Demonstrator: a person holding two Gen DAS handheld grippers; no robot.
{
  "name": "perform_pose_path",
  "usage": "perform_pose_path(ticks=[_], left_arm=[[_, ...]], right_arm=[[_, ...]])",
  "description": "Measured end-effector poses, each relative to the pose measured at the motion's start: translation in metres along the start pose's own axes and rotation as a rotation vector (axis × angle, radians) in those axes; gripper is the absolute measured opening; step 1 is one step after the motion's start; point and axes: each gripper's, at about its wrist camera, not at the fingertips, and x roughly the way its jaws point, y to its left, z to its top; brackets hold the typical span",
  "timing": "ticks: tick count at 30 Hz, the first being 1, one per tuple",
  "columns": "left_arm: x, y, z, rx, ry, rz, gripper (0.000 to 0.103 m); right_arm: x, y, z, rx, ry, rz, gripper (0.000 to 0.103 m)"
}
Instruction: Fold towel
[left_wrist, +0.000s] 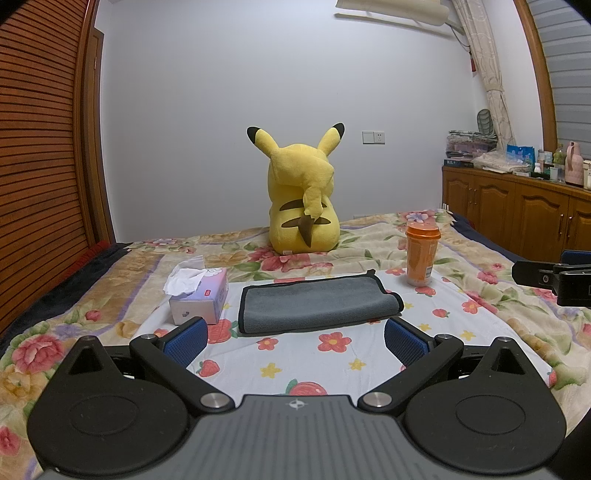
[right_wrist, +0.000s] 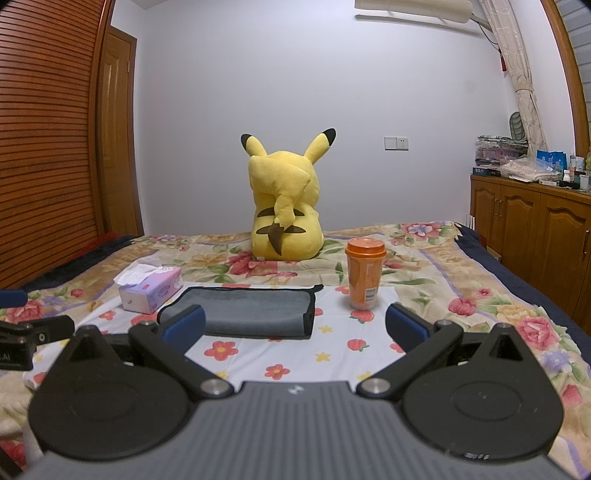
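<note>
left claw (left_wrist: 295, 339) spread, holding nothing. right claw (right_wrist: 295, 328) spread, holding nothing. towel (left_wrist: 317, 304) grey, folded, flat on bed (left_wrist: 480, 295), ahead of both claws and apart from them; nearer the right claw's left finger. tissue box (left_wrist: 199, 299) left of towel, orange cup (left_wrist: 422, 254) right.

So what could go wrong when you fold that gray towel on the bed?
1. The orange cup stands upright close to the gray towel's right edge; a swinging corner or the right gripper might tip it.
2. The tissue box sits just left of the towel, so the left gripper could bump it.
3. The towel already lies folded with a corner sticking up; pinching only one layer might pull it open.
</note>
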Motion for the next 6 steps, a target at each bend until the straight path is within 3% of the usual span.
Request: perform_pose_path(ticks=[6], left_arm=[[0.0000, 0.0001, -0.0001, -0.001, 0.001, -0.001, 0.103]], right_arm=[[0.0000, 0.0003, 0.0000, -0.001, 0.000, 0.000, 0.103]])
